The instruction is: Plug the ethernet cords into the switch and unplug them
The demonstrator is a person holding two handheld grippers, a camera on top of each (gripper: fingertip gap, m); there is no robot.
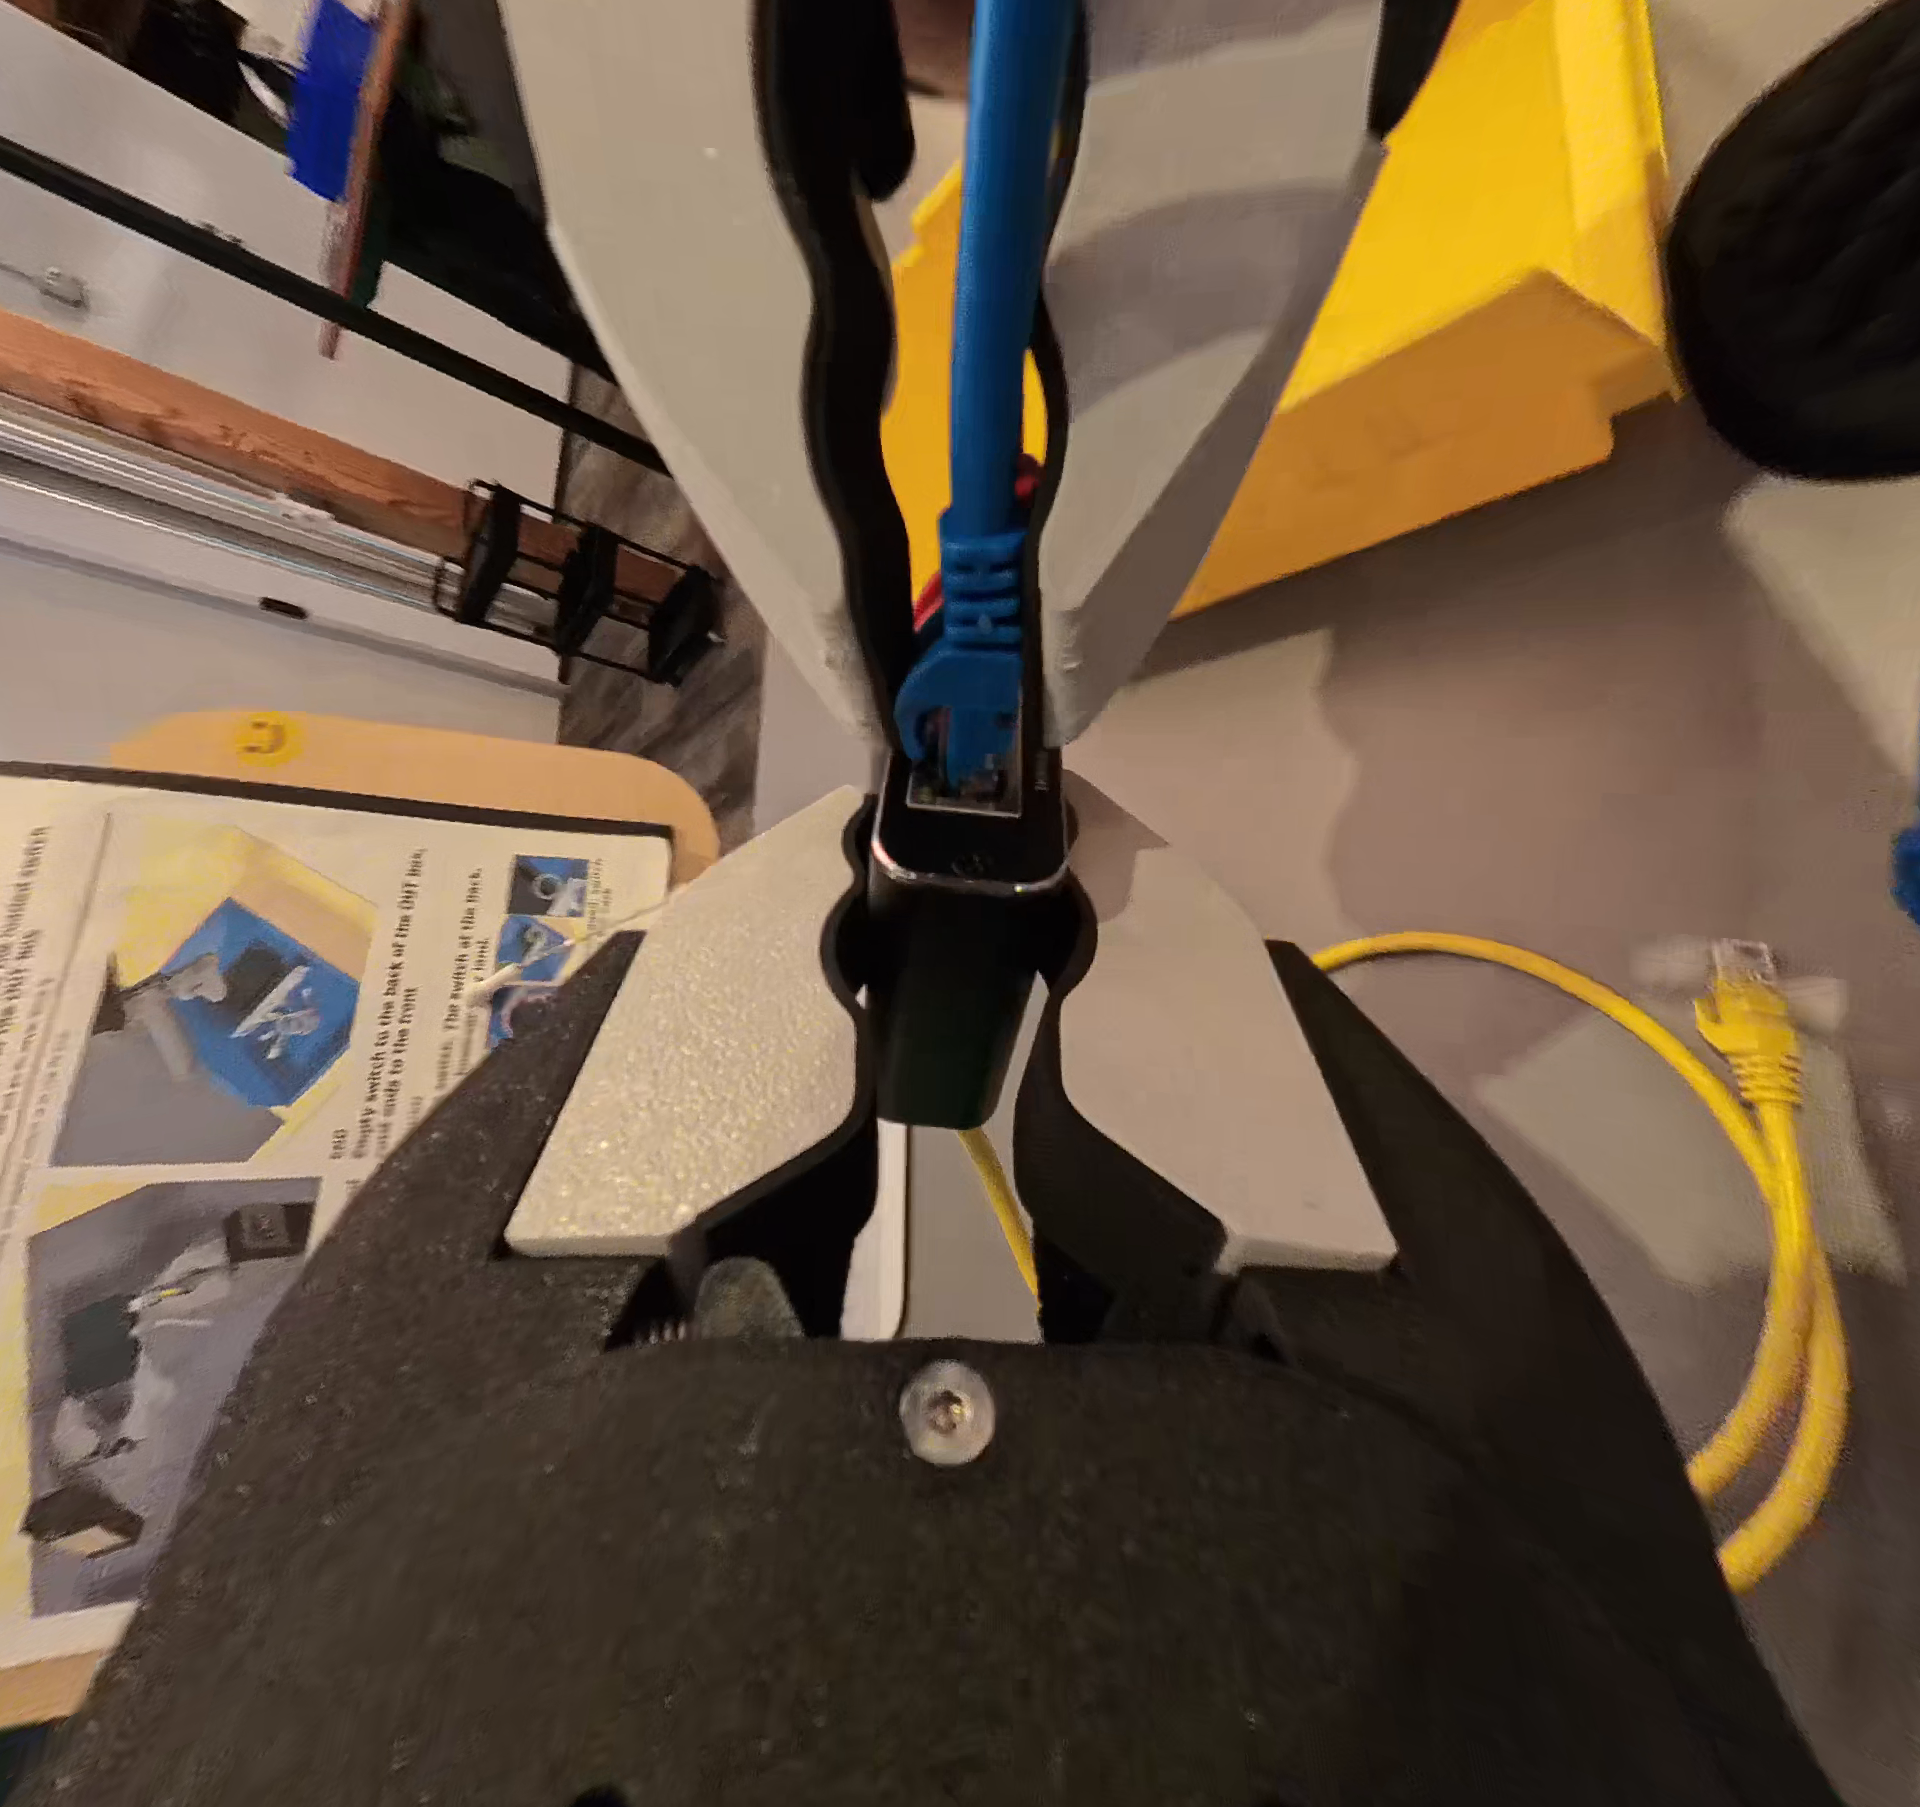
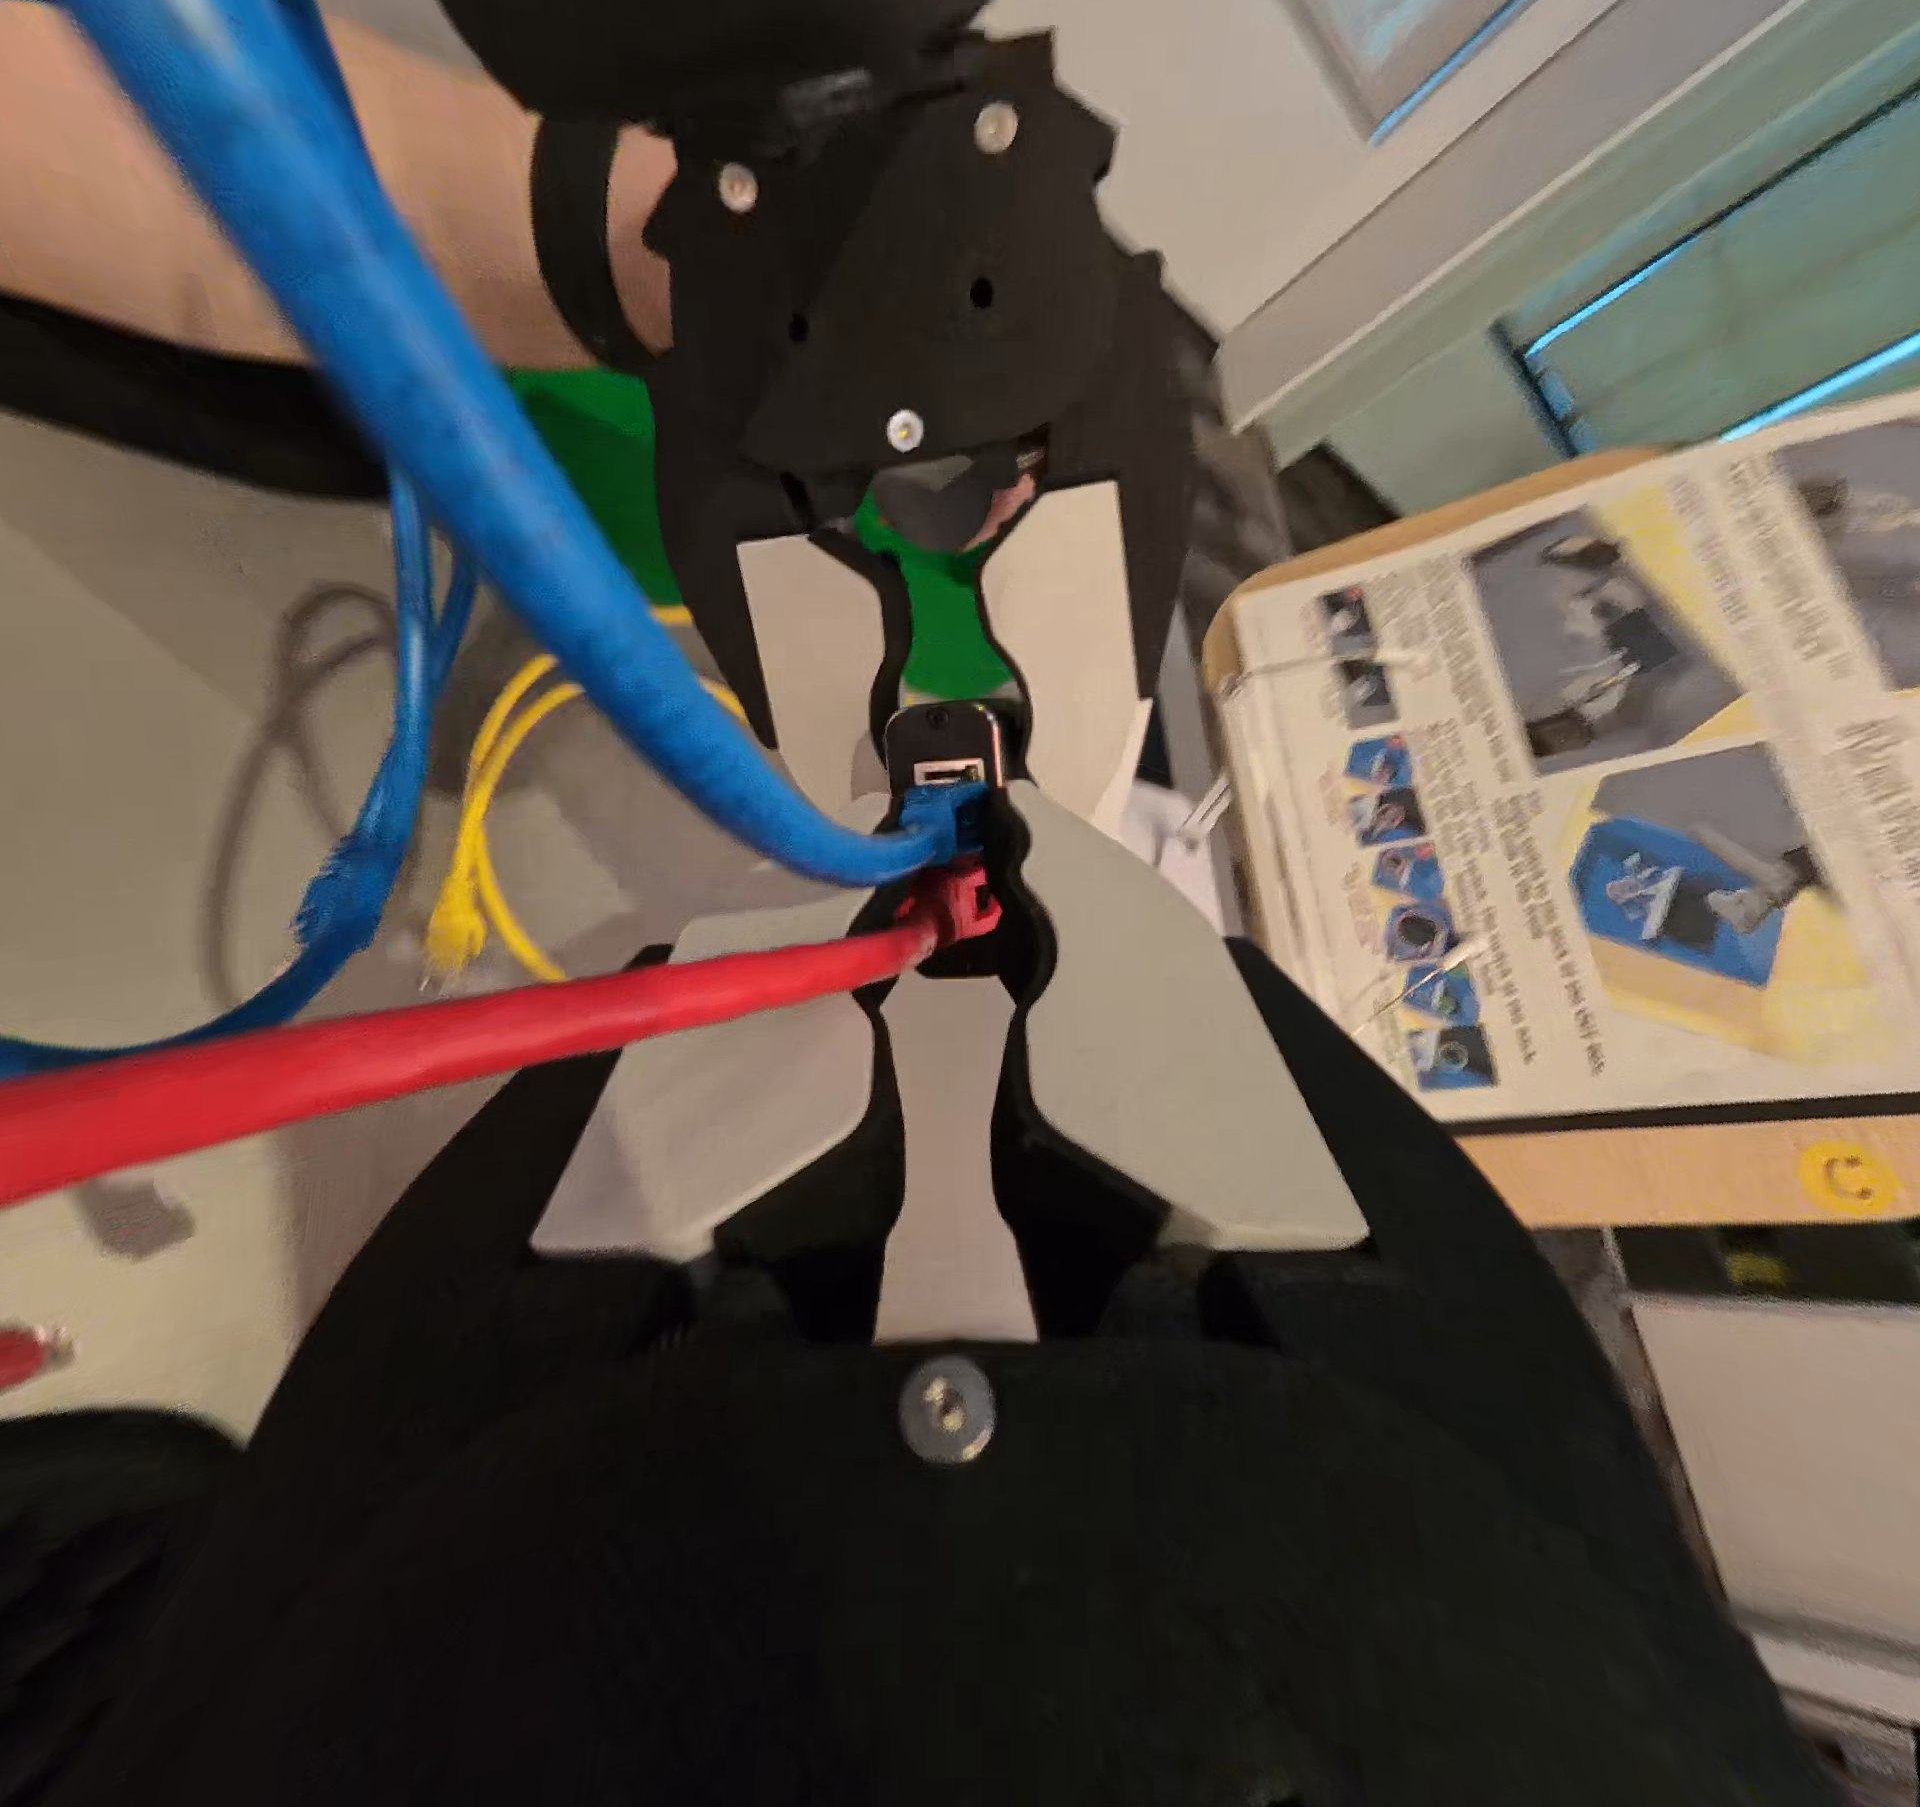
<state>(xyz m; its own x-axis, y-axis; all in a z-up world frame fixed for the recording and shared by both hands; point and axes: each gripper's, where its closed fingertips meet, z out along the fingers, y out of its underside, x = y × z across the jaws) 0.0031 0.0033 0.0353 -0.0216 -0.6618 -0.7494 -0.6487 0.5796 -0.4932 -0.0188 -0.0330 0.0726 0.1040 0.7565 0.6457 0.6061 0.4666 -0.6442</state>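
Wrist cams face each other, v. close; both share switch (image 1: 961, 936), instruction sheet (image 2: 1621, 801)

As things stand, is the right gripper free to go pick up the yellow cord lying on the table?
Probably not: the right gripper is shut on the cord plugs at the switch. The yellow cord lies apart on the table, unblocked.

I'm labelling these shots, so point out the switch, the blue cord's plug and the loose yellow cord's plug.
switch (image 1: 966, 936): left wrist view, on its black body.
blue plug (image 1: 971, 604): left wrist view, on its ribbed boot.
yellow plug (image 1: 1756, 1019): left wrist view, on its yellow boot.
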